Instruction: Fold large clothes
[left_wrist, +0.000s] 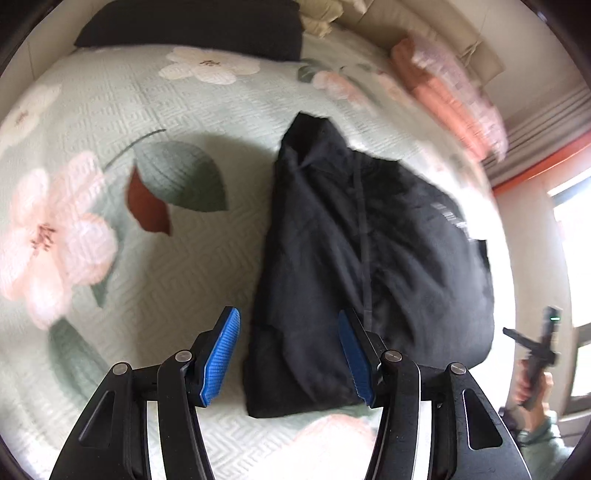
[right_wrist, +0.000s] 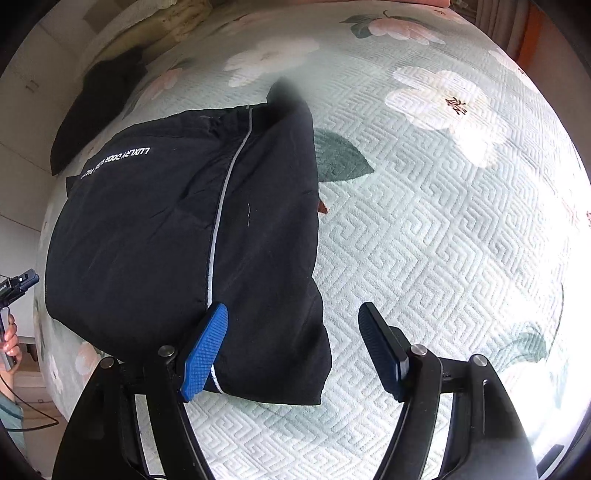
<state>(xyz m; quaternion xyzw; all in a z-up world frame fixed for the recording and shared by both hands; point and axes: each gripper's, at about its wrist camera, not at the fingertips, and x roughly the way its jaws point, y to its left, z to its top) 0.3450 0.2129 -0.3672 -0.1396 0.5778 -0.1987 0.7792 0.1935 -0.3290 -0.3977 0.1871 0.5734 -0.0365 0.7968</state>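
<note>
Right wrist view: your right gripper (right_wrist: 291, 347) hangs apart, empty, above the folded black fabric garment (right_wrist: 177, 236); a careless regrab could undo its near-right corner.

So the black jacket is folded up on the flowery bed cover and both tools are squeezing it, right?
Not quite. The black jacket is folded on the flowery bed cover, but both wrist views show the left tool and right tool open, holding nothing.
</note>
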